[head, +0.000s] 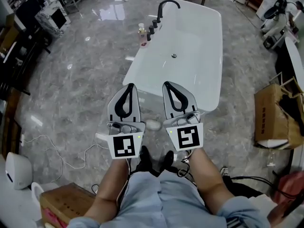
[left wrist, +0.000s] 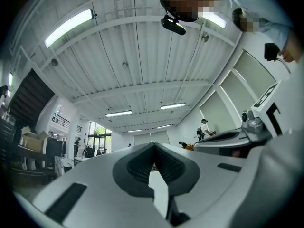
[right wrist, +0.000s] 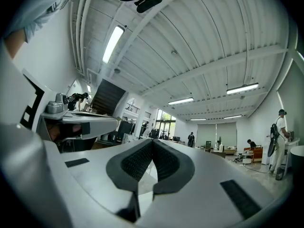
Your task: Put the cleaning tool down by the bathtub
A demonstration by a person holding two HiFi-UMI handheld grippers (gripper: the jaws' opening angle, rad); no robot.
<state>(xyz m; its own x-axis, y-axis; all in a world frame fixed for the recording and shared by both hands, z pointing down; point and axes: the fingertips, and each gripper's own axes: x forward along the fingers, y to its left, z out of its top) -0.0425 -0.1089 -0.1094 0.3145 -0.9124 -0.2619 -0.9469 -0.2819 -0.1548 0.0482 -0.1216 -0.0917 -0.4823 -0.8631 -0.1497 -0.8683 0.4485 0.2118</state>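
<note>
Nearest in the head view, my two forearms (head: 111, 184) reach forward side by side. My left gripper (head: 128, 86) and my right gripper (head: 166, 84) are both closed tight and hold nothing. Past them stands the white freestanding bathtub (head: 142, 63). A small pale rounded object (head: 153, 124) lies on the grey marble floor (head: 71, 89) just beside the tub's near end. I cannot tell whether it is the cleaning tool.

In the left gripper view, my dark ribbed pads (left wrist: 137, 167) meet with nothing between them, tilted slightly up toward the white panelled ceiling (left wrist: 142, 56).

In the right gripper view, the pads (right wrist: 135, 163) also touch, empty, angled a little upward.
</note>
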